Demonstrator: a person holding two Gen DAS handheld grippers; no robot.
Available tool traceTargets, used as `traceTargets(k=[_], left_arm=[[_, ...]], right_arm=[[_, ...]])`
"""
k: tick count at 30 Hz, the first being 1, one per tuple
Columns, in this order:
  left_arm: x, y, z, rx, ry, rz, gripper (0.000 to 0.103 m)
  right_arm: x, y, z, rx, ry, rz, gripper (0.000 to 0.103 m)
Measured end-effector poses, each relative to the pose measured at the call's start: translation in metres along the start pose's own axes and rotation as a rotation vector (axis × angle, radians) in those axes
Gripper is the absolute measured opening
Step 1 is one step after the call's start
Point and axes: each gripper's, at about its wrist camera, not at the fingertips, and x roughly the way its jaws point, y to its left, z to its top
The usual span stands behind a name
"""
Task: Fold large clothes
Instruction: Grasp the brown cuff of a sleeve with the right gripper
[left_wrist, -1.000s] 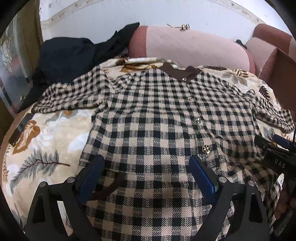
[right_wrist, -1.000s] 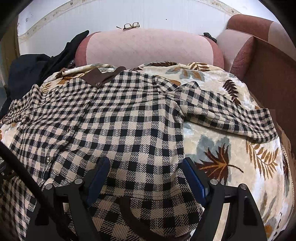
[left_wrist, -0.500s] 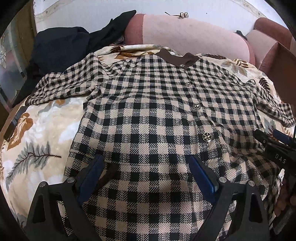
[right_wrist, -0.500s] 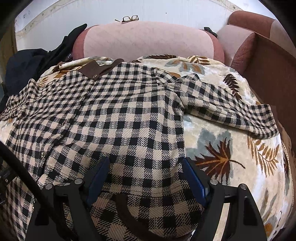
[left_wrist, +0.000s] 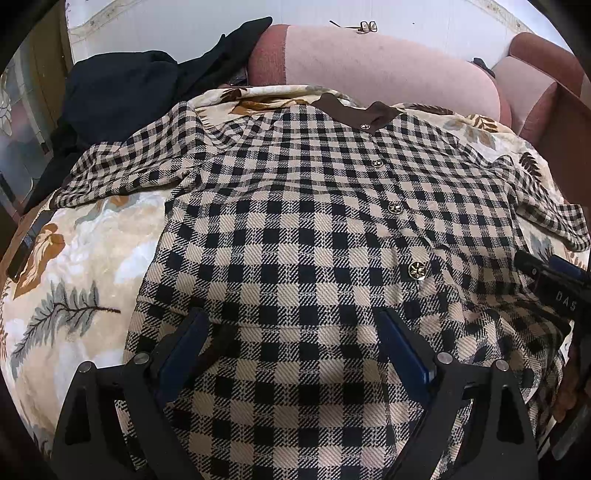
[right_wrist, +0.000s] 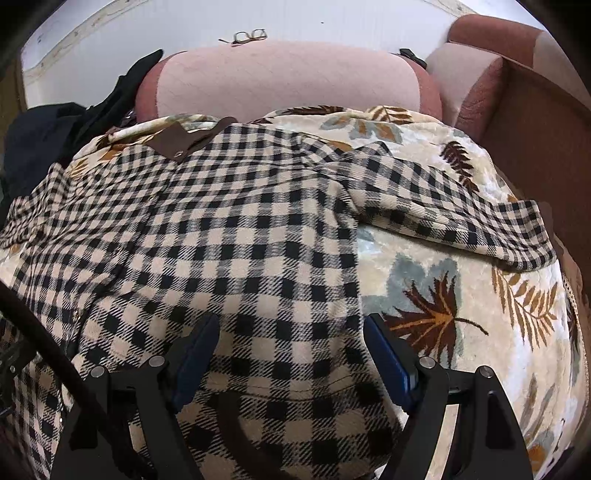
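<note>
Both grippers spread wide over the near hem of a checked shirt.

The left gripper (left_wrist: 291, 332) and right gripper (right_wrist: 291, 338) grasp nothing, fingers apart above the fabric. The checked shirt (right_wrist: 229, 236) lies flat, buttoned, on a leaf-patterned blanket (right_wrist: 436, 273), collar toward the pink cushion (right_wrist: 288, 81) at the far edge, sleeves spread to either side.

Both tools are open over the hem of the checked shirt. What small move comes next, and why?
Probably lower both and close them on the hem. The left tool and right tool each straddle the near edge of the checked shirt with jaws apart, holding nothing. The shirt lies flat, buttoned, with its brown collar far away, so gripping the hem seems to set up a fold toward the collar.
</note>
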Motion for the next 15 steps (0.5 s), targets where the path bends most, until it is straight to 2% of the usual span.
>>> traceTargets(k=[8,15], left_arm=[[0.0,0.005,0.001,-0.01,-0.005,0.001,0.092],[0.002,0.004,0.002,-0.011,-0.001,0.005,0.092]], right_arm=[[-0.003,-0.046,0.021,0.131,-0.031,-0.049,0.084],[-0.012,-0.128,0.04,0.378,-0.06,-0.073,0.084]])
